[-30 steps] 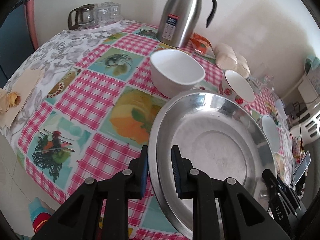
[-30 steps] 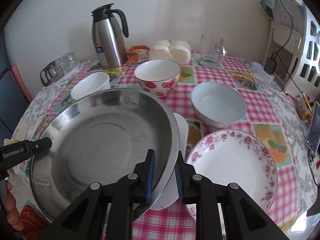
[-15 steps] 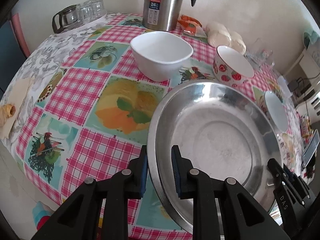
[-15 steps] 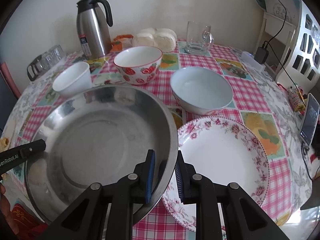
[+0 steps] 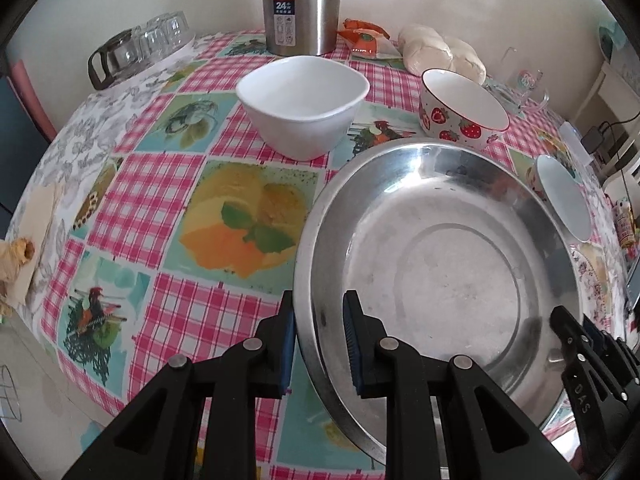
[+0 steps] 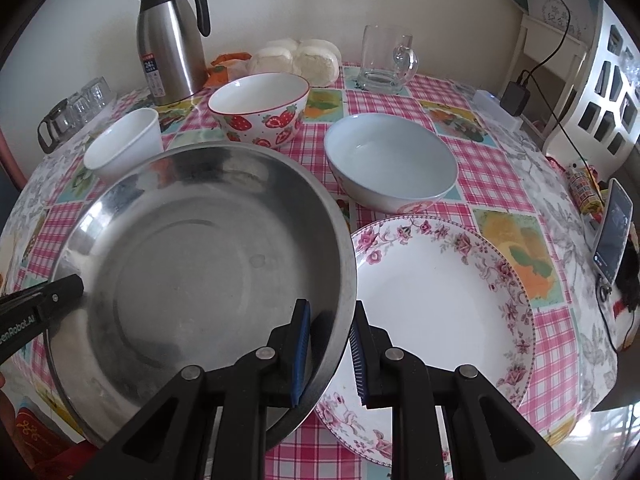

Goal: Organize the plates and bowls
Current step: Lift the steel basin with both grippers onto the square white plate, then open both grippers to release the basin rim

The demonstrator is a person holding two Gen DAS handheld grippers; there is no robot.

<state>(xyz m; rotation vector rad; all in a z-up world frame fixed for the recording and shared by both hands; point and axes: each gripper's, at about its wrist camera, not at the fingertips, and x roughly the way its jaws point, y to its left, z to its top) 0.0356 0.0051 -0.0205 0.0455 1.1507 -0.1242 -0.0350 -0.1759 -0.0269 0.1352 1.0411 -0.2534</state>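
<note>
A wide, shallow stainless-steel plate [image 6: 192, 264] hangs tilted over the pink checked tablecloth [image 5: 160, 208], pinched at opposite rims. The left gripper [image 5: 318, 344] clamps its left rim; the right gripper [image 6: 328, 354] clamps its right rim, just above a white floral-edged plate [image 6: 440, 304]. A square white bowl [image 5: 302, 104] and a strawberry-patterned bowl [image 6: 260, 108] stand beyond.

Three bowls [image 6: 390, 164], one steel pan [image 6: 200, 264], one floral plate [image 6: 440, 300], one flask [image 6: 170, 40], one glass mug [image 6: 386, 60].
</note>
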